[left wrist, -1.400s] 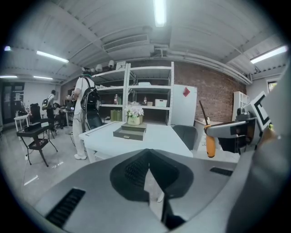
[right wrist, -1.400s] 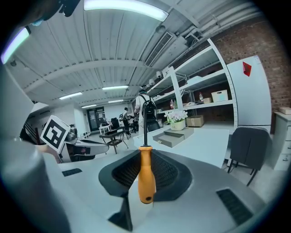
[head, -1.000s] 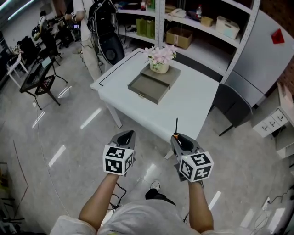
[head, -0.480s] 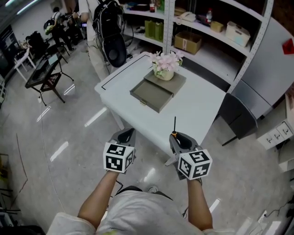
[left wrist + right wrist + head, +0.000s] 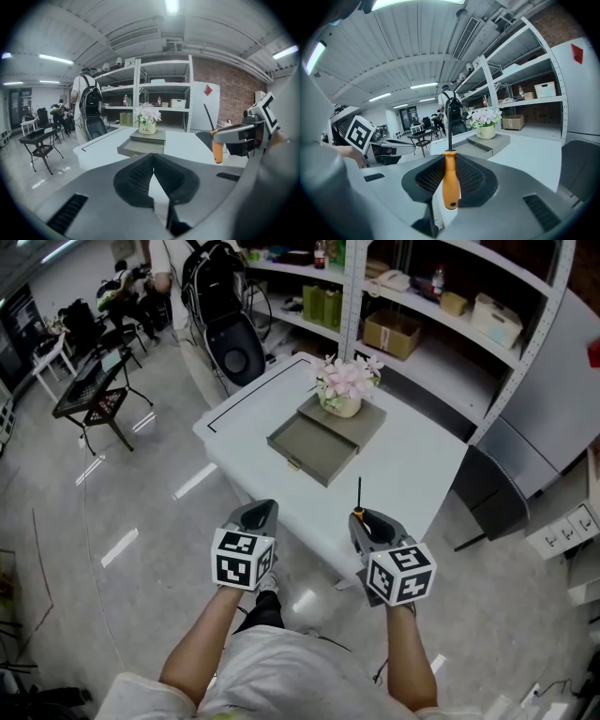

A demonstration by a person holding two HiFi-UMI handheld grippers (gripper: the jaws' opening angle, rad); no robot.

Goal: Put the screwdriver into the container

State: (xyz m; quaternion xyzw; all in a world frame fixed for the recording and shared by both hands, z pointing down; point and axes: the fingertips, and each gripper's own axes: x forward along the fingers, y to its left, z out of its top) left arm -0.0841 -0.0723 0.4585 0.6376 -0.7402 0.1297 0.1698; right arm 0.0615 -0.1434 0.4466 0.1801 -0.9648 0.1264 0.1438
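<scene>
Right gripper (image 5: 450,180): its fingers are clamping the orange handle of the screwdriver (image 5: 450,183), whose dark shaft is pointing up.
Left gripper (image 5: 152,180): its fingers are resting together, gripping nothing.
Container (image 5: 314,444): sitting open on the white table (image 5: 417,470), far beyond both grippers and just near of the flower pot (image 5: 344,390).

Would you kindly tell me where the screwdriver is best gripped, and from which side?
Grip the screwdriver by its thick orange handle, jaws closing across it from both sides. The black shaft looks too thin to hold firmly. The right hand-held gripper holds it so, shaft up.
</scene>
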